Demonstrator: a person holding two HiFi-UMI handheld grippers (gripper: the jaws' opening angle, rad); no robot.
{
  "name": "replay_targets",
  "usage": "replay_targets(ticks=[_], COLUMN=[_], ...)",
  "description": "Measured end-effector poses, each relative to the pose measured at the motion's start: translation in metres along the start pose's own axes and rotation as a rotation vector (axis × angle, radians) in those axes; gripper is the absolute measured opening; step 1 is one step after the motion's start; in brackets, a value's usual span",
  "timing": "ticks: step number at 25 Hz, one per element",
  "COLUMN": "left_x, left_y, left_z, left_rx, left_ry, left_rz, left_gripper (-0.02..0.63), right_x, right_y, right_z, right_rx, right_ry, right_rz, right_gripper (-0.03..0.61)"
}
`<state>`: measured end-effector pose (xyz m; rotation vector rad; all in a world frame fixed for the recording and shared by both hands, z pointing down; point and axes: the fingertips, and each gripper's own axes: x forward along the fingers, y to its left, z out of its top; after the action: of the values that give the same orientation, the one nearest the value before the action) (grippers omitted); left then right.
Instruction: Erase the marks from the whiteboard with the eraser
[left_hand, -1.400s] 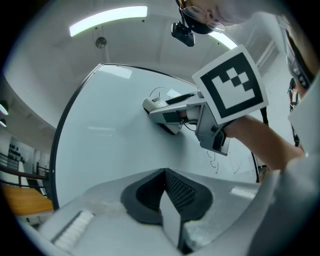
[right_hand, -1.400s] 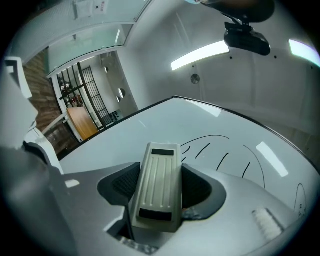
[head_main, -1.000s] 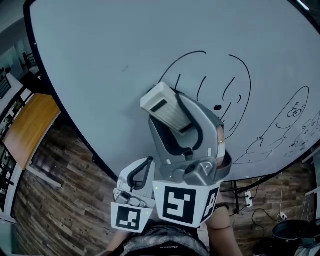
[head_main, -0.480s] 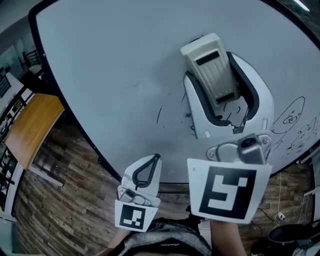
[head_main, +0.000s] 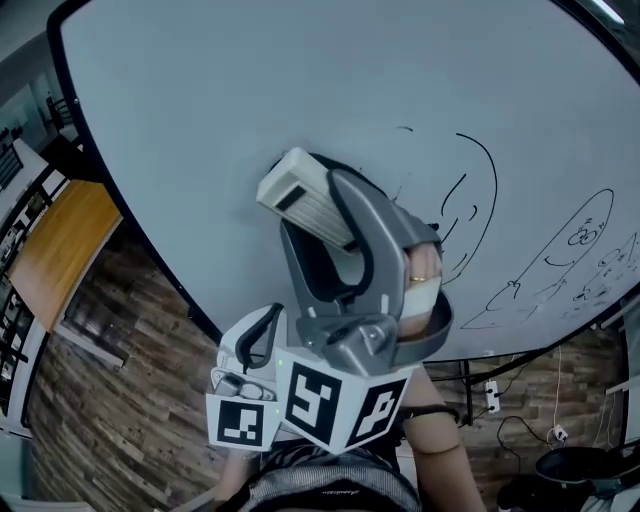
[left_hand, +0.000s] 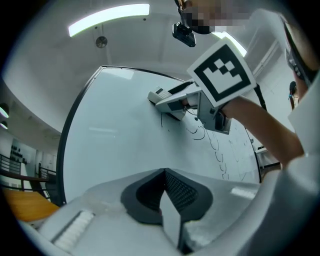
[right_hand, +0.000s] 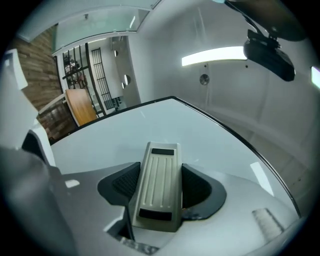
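A large whiteboard (head_main: 200, 110) fills the head view. Black marker lines (head_main: 478, 195) curve across its right half. A grey-white ribbed eraser (head_main: 300, 200) lies flat against the board just left of those lines, and my right gripper (head_main: 335, 225) is shut on it. In the right gripper view the eraser (right_hand: 159, 187) sits clamped between the two dark pads, over the board (right_hand: 165, 125). My left gripper (head_main: 262, 335) hangs low below the board, shut and empty. The left gripper view shows its jaws closed (left_hand: 165, 200) and the eraser (left_hand: 167, 97) on the marks (left_hand: 200, 132).
Further cartoon drawings (head_main: 575, 245) cover the board's far right. A wooden tabletop (head_main: 60, 250) stands at the left over a wood plank floor (head_main: 130, 400). Cables and a power strip (head_main: 495, 395) and a dark bin (head_main: 585, 470) lie at the lower right.
The right gripper swept the eraser up and right across the drawing, then back down to the left. The drawing's top arc and left strokes are gone. The left gripper barely moved.
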<state>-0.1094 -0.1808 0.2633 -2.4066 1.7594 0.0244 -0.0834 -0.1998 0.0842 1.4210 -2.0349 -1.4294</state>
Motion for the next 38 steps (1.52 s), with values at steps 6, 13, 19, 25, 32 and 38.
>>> replay_targets(ticks=[6,13,19,25,32,38], left_x=[0.002,0.000,-0.003,-0.003,-0.003,-0.007], left_y=[0.005,0.004,-0.004,-0.015,-0.023,-0.033], left_z=[0.009,0.019,0.023,0.030,0.022,0.010], left_rx=[0.027,0.016,0.006,0.008,-0.007,0.019], left_ry=[-0.015,-0.057,-0.048,-0.065,-0.035,-0.045], left_rz=[0.037,0.047,0.054,0.040,0.046,0.030], left_gripper=[0.004,0.005,0.005,0.005,0.005,0.005], right_x=[-0.007,-0.020,-0.018,-0.014,-0.016,-0.031], right_y=[0.041,0.072,0.030,-0.069,-0.079,-0.016], right_z=[-0.017,-0.035,-0.033,-0.021,-0.031,-0.055], right_rx=[-0.150,-0.248,-0.118,-0.075,-0.072,-0.101], right_ry=[0.022,0.012,0.014,-0.010,0.030,0.013], right_rz=[0.052,0.100,0.124,-0.088,-0.118,-0.041], right_gripper=[0.264,0.264,0.264,0.262,0.262,0.262])
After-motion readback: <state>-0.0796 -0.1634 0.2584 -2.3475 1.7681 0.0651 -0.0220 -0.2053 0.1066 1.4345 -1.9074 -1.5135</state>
